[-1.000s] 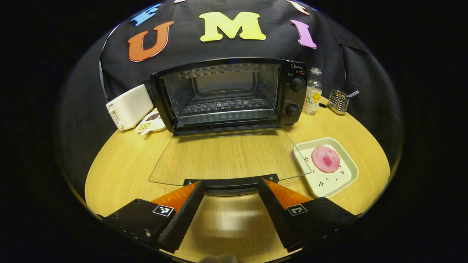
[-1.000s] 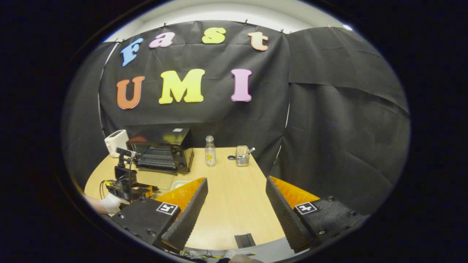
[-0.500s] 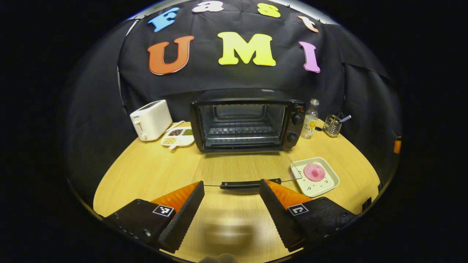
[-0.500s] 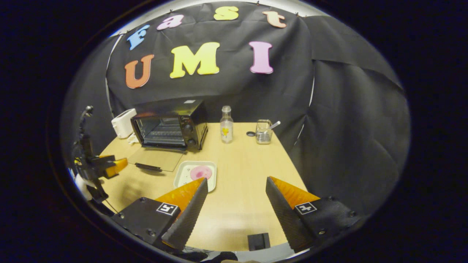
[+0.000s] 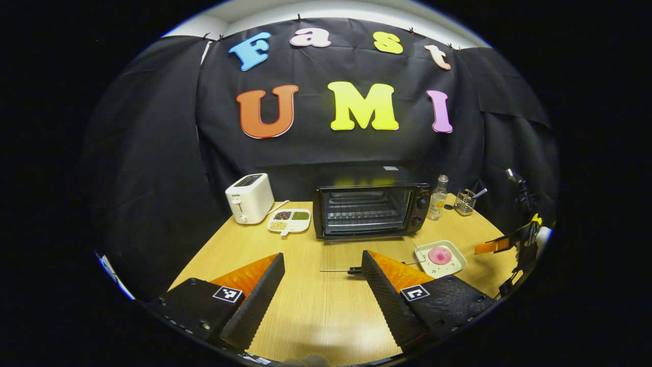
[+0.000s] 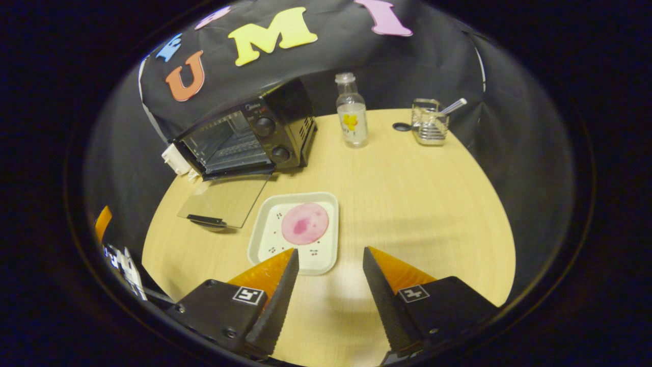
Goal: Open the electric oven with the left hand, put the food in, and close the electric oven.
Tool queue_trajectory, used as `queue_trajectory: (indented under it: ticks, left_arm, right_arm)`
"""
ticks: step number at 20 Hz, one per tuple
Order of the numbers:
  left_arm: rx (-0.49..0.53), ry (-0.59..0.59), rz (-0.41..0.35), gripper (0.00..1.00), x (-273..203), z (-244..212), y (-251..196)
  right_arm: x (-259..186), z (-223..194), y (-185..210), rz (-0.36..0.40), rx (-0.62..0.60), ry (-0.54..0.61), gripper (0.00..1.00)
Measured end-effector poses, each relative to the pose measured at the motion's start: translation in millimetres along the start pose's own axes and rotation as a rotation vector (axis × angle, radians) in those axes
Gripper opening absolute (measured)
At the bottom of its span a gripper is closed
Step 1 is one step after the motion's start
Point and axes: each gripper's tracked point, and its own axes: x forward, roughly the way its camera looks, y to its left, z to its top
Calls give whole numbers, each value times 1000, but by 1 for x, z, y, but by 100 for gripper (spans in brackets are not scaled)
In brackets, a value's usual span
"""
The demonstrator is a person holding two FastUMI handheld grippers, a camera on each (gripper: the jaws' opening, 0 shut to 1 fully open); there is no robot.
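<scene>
Black boxy oven (image 6: 244,140), glass door (image 6: 224,201) down, round pink food (image 6: 305,223), square white tray (image 6: 265,239)

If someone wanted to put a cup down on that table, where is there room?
The widest bare stretch lies right of the white tray holding the pink food, reaching toward the bottle and the wire holder. It is crowded near the oven: its glass door lies open flat on the table, close beside the tray.
</scene>
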Motion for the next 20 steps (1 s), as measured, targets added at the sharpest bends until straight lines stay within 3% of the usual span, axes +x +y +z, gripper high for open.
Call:
queue_trajectory:
  ticks: [3, 4, 5, 7, 9, 10, 11, 12, 14, 20]
  left_arm:
    - [-28, 11, 75, 97, -17, 8, 4]
    - [-44, 10, 97, 97, -20, 11, 1]
    - [-61, 2, 117, 96, -24, 18, -1]
    - [-98, -18, 147, 97, -28, 32, -7]
    - [-131, -28, 163, 97, -29, 39, -17]
    - [-142, -30, 168, 97, -29, 40, -23]
    - [-149, -31, 174, 97, -30, 41, -28]
    - [-152, -28, 178, 96, -30, 43, -33]
    - [-158, -36, 179, 97, -32, 47, -42]
    - [-143, -31, 179, 96, -39, 47, -56]
  right_arm:
    - [39, 6, 1, 61, -1, 98, 73]
    - [49, 7, -2, 66, 1, 129, 62]
    - [57, 8, -3, 80, 10, 158, 66]
    - [66, 4, -2, 109, 44, 234, 60]
    - [71, 9, -3, 129, 58, 267, 50]
    - [71, 4, -7, 126, 58, 312, 36]
    - [68, 7, -10, 116, 62, 317, 33]
    - [71, 5, -13, 126, 76, 342, 21]
    - [74, 6, -14, 164, 118, 394, 10]
    - [71, 8, -16, 371, 357, 418, 4]
